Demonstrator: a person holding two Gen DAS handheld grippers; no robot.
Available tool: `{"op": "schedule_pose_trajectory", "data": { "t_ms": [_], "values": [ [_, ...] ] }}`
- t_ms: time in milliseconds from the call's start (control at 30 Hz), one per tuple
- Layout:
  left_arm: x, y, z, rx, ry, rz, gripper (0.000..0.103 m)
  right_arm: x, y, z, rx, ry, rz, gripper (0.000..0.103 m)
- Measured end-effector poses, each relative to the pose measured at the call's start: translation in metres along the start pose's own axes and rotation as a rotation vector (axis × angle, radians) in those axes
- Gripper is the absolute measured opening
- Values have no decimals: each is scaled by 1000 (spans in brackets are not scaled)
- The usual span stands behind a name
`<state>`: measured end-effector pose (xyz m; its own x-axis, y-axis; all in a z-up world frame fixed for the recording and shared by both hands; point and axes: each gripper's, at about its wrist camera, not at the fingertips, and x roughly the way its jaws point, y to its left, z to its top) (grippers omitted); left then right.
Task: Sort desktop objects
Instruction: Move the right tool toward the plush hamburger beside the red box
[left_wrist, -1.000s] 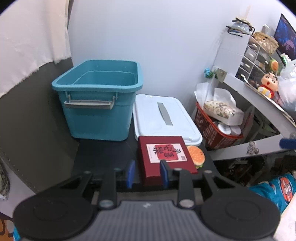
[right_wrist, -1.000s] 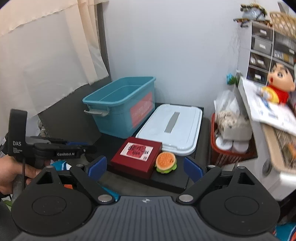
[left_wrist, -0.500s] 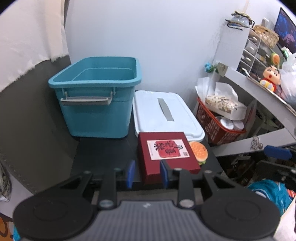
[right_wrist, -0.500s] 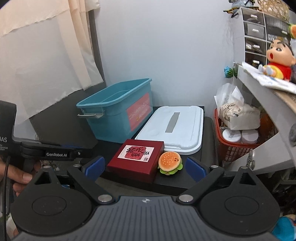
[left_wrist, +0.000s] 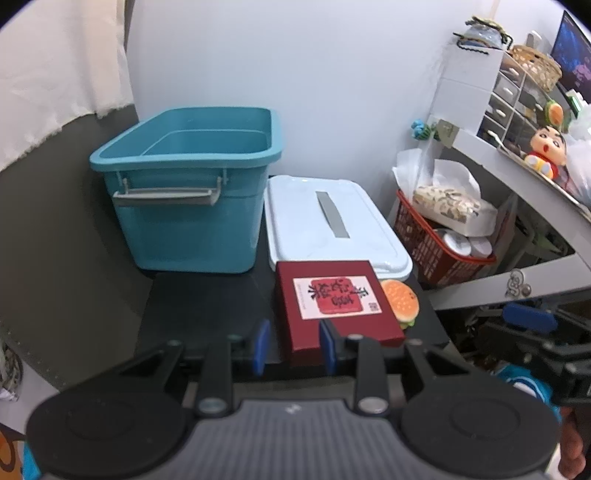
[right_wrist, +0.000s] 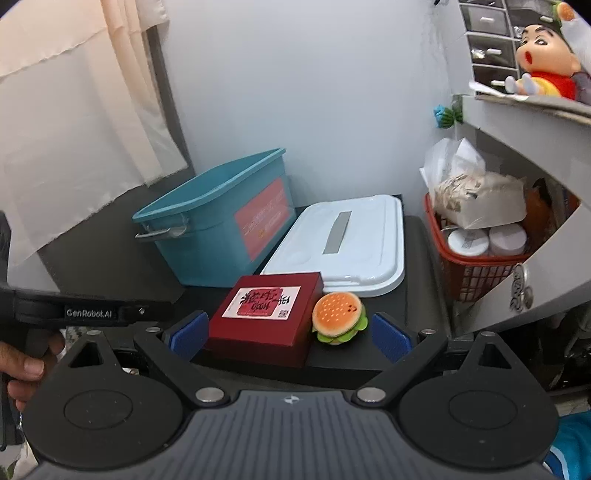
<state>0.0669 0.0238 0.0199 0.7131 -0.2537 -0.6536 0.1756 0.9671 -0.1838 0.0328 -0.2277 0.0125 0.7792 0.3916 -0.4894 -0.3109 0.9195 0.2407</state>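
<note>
A dark red box with a red-and-white label (left_wrist: 334, 301) (right_wrist: 267, 314) lies on the black table (left_wrist: 207, 299). A plush hamburger (left_wrist: 400, 302) (right_wrist: 339, 312) sits just right of it. Behind stand an open teal bin (left_wrist: 192, 184) (right_wrist: 221, 218) and its white lid (left_wrist: 332, 221) (right_wrist: 345, 240), lying flat. My left gripper (left_wrist: 291, 345) is partly open and empty, its blue pads at the box's near left corner without touching it. My right gripper (right_wrist: 291, 332) is wide open and empty, in front of box and hamburger.
A red basket (left_wrist: 439, 240) (right_wrist: 476, 266) with a tissue pack and jars sits under a grey shelf (left_wrist: 517, 173) at the right. A doll (right_wrist: 543, 62) and small drawers (left_wrist: 517, 92) are on the shelf. A curtain (right_wrist: 74, 110) hangs at the left.
Both grippers have moved closer to the box and hamburger and lower. The right gripper has swung rightwards to face them. Nothing on the table has moved.
</note>
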Motion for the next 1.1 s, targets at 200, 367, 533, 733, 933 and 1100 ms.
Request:
{"op": "schedule_pose_trajectory", "data": {
  "t_ms": [200,367,533,733,933,1100],
  "values": [
    [3,-5,-1,15,8,-1,33,4,-2,0,6,27,22,97],
    [5,-6,-2,18,10,-1,33,12,-1,-2,9,45,26,97],
    [7,-6,-3,11,18,5,33,16,-2,-4,5,66,23,97],
    [8,-6,-4,-2,25,4,33,18,-2,-7,-7,84,6,97],
    [6,-9,-3,-8,10,-3,33,21,-2,-11,-8,91,1,97],
    [9,-12,-3,0,15,-2,33,22,-1,-12,-38,91,-8,97]
  ]
}}
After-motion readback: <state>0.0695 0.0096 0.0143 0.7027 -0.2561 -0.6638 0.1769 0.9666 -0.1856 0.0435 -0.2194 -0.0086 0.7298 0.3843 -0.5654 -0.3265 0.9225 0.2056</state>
